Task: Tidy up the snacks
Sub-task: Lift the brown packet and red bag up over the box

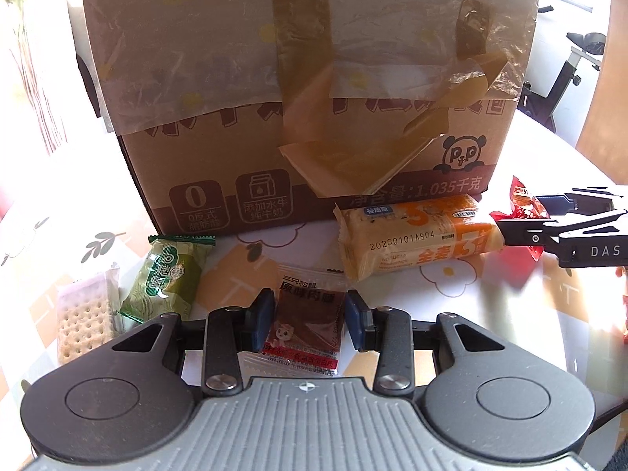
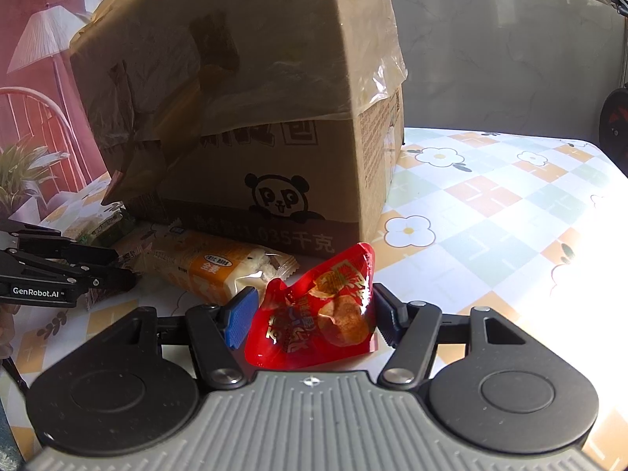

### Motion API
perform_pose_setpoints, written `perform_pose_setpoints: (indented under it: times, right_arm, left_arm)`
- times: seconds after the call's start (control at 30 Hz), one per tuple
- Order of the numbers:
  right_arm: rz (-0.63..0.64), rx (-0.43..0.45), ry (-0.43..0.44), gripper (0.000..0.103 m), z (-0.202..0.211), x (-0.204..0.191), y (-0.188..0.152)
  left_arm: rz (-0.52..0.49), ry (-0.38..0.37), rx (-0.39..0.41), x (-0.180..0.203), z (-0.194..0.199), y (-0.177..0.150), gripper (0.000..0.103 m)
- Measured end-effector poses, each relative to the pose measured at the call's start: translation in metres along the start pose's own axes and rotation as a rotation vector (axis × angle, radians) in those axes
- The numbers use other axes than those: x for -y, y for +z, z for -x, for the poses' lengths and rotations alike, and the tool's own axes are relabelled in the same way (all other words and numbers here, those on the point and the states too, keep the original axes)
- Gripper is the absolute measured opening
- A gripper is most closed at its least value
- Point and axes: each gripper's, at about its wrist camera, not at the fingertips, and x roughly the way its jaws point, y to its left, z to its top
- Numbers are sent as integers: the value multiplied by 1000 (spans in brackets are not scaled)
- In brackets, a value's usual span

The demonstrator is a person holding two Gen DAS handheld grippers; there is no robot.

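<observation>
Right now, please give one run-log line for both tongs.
left tongs: closed on brown jerky packet | right tongs: closed on red snack bag | both in front of cardboard box

A table covered with a checked cloth (image 2: 490,196) printed with white flowers. Behind it, a red backdrop showing a floor lamp (image 2: 43,35) and green plants, a pale grey wall (image 2: 490,59), and an exercise bike (image 1: 569,66) at the far right.

Left gripper (image 1: 309,320) pads close against the sides of a dark jerky packet (image 1: 308,318) before the taped cardboard box (image 1: 306,90); orange bread packet (image 1: 416,237) alongside.
</observation>
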Motion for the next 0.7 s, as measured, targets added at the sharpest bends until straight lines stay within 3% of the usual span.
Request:
perform_pose_setpoints:
  times: [0.43, 0.7]
  right_arm:
    - [106, -8, -111, 63, 8, -28, 0]
    - [33, 124, -141, 63, 50, -32, 37]
  left_arm:
    - [68, -2, 71, -24, 31, -6, 41]
    - [57, -28, 283, -37, 82, 20, 41]
